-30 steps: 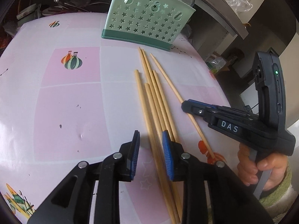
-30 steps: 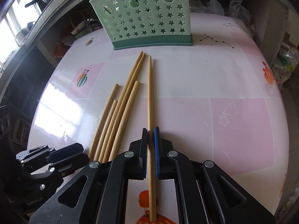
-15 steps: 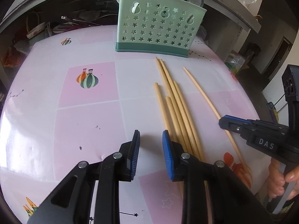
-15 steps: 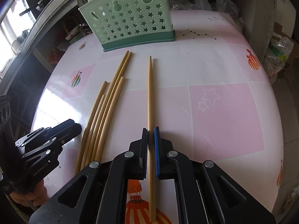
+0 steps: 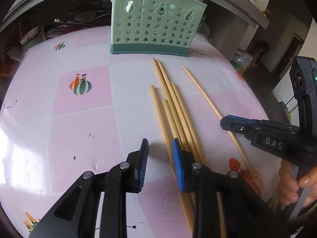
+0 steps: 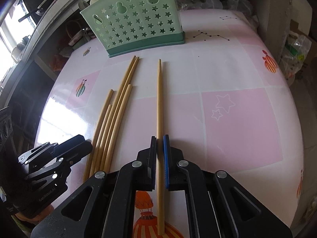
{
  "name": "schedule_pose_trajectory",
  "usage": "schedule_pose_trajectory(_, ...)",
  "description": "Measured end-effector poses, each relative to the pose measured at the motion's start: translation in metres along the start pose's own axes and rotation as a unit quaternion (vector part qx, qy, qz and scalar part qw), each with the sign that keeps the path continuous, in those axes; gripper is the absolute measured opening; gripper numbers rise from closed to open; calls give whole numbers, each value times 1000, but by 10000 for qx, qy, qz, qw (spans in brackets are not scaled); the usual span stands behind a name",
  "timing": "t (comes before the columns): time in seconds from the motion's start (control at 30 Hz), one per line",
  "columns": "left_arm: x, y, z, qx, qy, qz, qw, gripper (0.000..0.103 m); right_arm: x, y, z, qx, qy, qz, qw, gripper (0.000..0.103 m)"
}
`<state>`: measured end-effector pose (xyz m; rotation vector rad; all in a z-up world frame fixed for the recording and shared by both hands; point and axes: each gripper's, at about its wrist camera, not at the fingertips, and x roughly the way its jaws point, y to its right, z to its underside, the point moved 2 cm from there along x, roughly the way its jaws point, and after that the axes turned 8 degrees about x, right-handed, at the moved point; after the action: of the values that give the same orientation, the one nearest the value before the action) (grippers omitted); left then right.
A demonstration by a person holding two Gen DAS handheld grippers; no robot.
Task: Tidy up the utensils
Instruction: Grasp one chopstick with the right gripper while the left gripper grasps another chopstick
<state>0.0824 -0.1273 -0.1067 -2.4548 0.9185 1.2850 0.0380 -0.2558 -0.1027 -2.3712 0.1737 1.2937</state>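
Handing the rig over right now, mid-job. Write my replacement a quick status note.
Right gripper: shut on the single chopstick, which lies apart from the rest on the pink tablecloth.
Left gripper: open, nothing between its pads, poised beside the bundle of five chopsticks.
Green holder: upright at the far end of the table, other utensils already in it.
Done: no chopstick is in the holder yet.
Left: all six chopsticks go into the holder.

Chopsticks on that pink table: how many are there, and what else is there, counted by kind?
Long wooden chopsticks lying in a bunch: 5
Long wooden chopstick clamped in the right gripper: 1
Mint green plastic utensil holder with star cut-outs: 1
Handheld grippers, right and left gripper: 2
Total: 9
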Motion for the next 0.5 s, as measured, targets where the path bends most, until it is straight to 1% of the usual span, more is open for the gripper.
schedule_pose_trajectory(0.1,2,4,-1,211,26,-277,9994,24,0,1,0,10,-5,-51,10000,5)
schedule_pose_trajectory(0.17,4,4,-2,378,22,-581,9976,24,0,2,0,2,-5,-73,10000,5)
schedule_pose_trajectory(0.23,5,0,-2,425,3,-747,9963,24,-1,2,0,-9,-13,-85,10000,5)
schedule_pose_trajectory(0.43,-1,-33,2,64,-106,-1015,9948,24,-2,6,0,-5,-122,-136,9998,5)
schedule_pose_trajectory(0.5,-3,-44,2,-74,-193,-1008,9947,24,-2,4,-1,-104,-221,-128,9996,6)
